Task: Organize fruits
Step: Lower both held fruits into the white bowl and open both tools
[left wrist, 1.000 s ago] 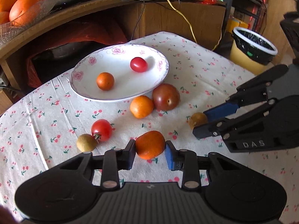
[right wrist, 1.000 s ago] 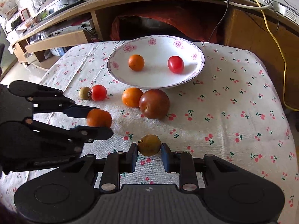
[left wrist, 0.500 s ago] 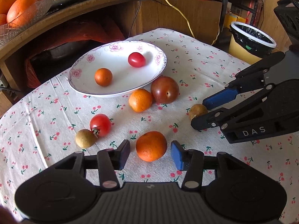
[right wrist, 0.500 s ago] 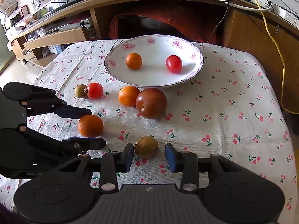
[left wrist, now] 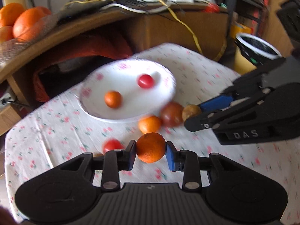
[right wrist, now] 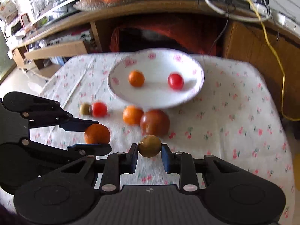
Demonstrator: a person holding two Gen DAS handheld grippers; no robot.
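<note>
Above the tablecloth point(left wrist: 56, 131) | left hand-held gripper point(left wrist: 151, 152) closing on round orange point(left wrist: 151, 147) | right hand-held gripper point(right wrist: 149, 154) clamps longan point(right wrist: 149, 146), stem left

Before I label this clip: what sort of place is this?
Probably a lived-in home room: a table under a cherry-print white tablecloth, a curved wooden desk strewn with cables, and a yellow lined waste bin.

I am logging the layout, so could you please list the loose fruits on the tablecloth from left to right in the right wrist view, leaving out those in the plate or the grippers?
Small brownish-green fruit → red tomato → orange → dark red plum.
</note>
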